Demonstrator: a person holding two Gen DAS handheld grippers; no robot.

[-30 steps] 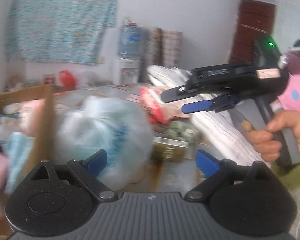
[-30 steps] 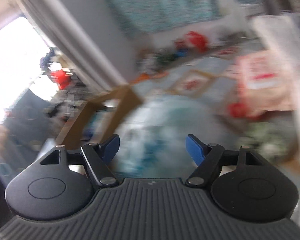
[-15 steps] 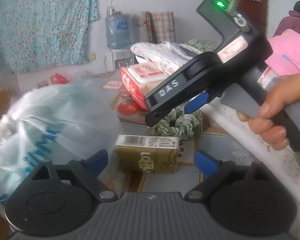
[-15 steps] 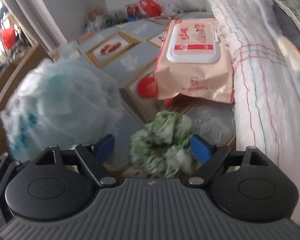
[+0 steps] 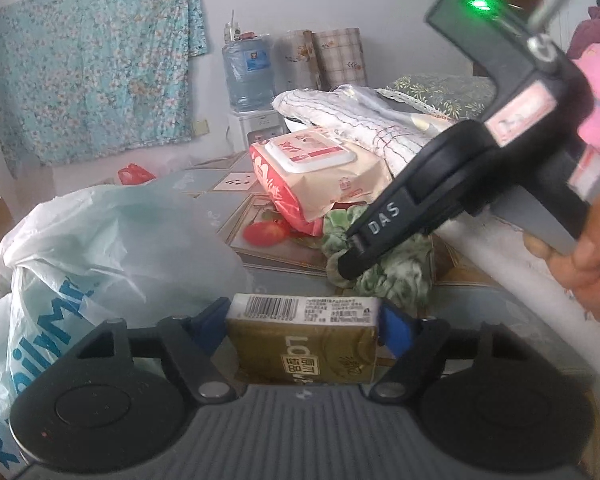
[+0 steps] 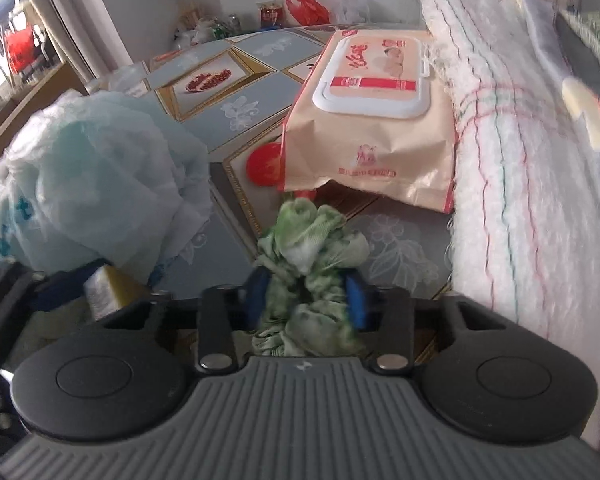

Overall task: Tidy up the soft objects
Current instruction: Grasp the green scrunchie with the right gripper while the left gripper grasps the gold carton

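The left gripper (image 5: 302, 322) is closing, its blue fingers (image 5: 394, 326) pinching a gold rectangular tissue pack (image 5: 304, 344). The right gripper (image 6: 306, 300) is closing, fingers (image 6: 356, 300) squeezing a crumpled green cloth (image 6: 312, 248). Both lie on a grey patterned surface (image 6: 240, 112).

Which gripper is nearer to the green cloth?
Right. The right gripper is closing around the green cloth; the left gripper is beside it, around the gold pack.

Both wrist views look down, close over the tiled floor (image 5: 236, 184), sharing the wipes pack (image 6: 374, 120).
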